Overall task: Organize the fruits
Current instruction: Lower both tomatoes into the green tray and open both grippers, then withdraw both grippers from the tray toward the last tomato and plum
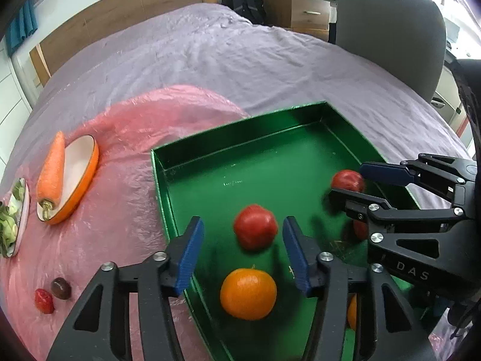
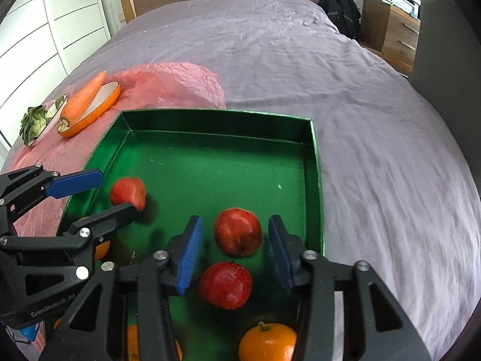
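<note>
Both claws hover over the green tray on the bed. The left claw is released, with a red apple lying free between its fingers and an orange nearer the camera. The right claw is likewise released around another red apple. A carrot rests on an orange dish on the pink sheet.

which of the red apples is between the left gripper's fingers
The blurred red apple nearest the tray's left wall sits between the left gripper's open fingers, just beyond the orange; the other apples lie by the right gripper.
</note>
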`<action>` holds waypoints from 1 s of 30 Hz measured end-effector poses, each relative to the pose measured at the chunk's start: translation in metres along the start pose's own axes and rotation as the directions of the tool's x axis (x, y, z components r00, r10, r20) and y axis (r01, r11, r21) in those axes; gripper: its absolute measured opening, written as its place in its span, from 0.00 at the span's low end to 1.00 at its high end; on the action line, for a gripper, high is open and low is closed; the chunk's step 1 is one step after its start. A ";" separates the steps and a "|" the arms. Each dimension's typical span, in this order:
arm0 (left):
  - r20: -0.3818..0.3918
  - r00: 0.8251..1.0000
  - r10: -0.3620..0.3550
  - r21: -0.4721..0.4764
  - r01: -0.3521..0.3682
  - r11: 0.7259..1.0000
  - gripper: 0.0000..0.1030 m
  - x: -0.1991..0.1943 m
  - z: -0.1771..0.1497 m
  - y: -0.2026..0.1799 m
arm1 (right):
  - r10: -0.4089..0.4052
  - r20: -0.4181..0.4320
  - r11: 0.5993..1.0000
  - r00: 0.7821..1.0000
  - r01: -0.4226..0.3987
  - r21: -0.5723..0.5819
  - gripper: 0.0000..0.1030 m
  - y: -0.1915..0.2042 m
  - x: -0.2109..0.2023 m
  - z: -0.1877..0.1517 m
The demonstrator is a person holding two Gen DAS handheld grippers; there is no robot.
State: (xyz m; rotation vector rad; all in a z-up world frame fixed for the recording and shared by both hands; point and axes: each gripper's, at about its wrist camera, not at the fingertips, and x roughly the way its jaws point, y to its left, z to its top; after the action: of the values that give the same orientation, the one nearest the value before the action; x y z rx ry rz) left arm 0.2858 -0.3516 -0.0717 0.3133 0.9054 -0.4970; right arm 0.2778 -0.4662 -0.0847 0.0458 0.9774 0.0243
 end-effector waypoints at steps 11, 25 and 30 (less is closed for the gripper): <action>0.039 0.999 0.016 -0.052 -0.014 0.999 0.50 -0.046 -0.012 0.017 | -0.002 0.052 1.000 0.999 0.001 0.026 0.78 0.011 -0.039 -0.003; 0.058 0.997 0.057 -0.117 -0.050 0.992 0.54 -0.103 -0.064 0.058 | 0.057 0.096 0.997 0.994 -0.052 -0.058 0.86 0.070 -0.101 -0.019; 0.053 0.996 0.076 -0.147 -0.067 0.987 0.59 -0.119 -0.082 0.076 | 0.073 0.097 0.995 0.993 -0.066 -0.075 0.86 0.090 -0.116 -0.029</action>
State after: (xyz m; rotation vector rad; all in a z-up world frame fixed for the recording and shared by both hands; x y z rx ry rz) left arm 0.2099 -0.2170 -0.0196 0.1969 0.8657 -0.3701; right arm 0.1890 -0.3798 -0.0001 0.0155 0.8746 0.1202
